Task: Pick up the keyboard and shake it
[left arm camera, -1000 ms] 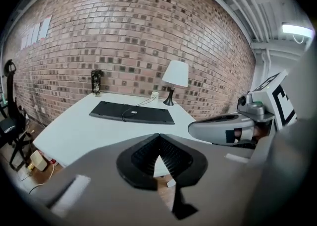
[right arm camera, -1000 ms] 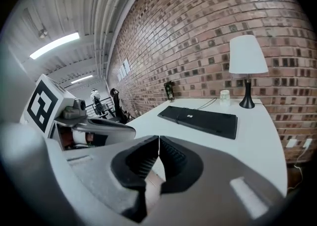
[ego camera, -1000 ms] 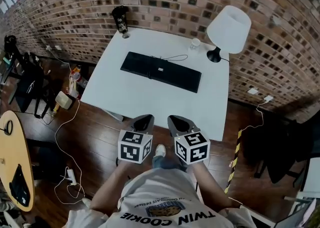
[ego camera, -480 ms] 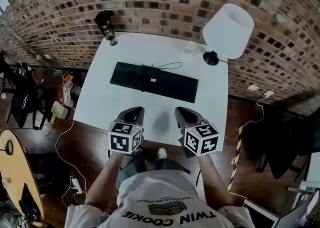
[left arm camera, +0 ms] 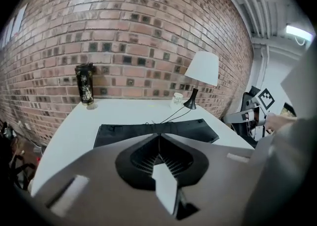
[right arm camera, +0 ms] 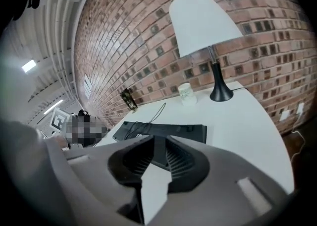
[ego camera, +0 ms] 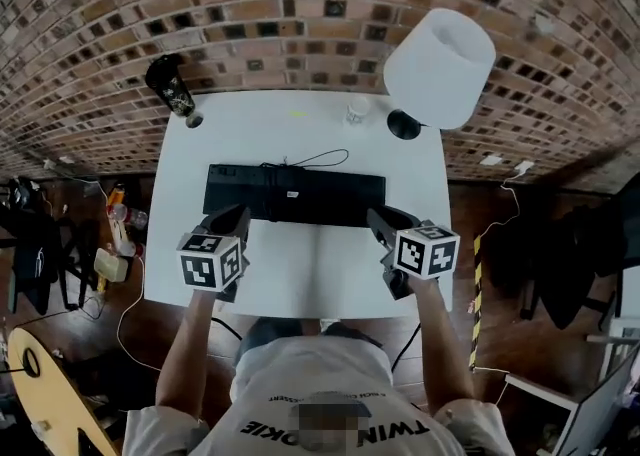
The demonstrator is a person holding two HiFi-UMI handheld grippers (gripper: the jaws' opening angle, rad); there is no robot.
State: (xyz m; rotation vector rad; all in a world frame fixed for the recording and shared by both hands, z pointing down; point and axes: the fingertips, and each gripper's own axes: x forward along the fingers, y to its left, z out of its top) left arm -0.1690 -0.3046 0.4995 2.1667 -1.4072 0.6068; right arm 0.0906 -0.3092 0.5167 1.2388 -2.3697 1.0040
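A black keyboard (ego camera: 295, 196) lies flat across the middle of the white table (ego camera: 300, 279), its cable (ego camera: 320, 158) looping behind it. My left gripper (ego camera: 236, 216) hovers at the keyboard's front left, shut, with nothing in it. My right gripper (ego camera: 378, 216) is by the front right corner. Its jaws have just been opening and stand slightly open with nothing between them. The left gripper view shows the left gripper (left arm camera: 159, 143) with its jaws meeting before the keyboard (left arm camera: 119, 133). In the right gripper view, the keyboard (right arm camera: 171, 131) shows past the right gripper (right arm camera: 159, 146).
A white-shaded lamp (ego camera: 440, 54) stands at the table's far right, a small cup (ego camera: 357, 111) beside it, and a black tumbler (ego camera: 170, 84) at the far left corner. A brick wall runs behind the table. Bags and cables lie on the wooden floor at left.
Both grippers have moved forward from the table's near edge to the keyboard's front edge and spread apart. The person has stepped closer to the table.
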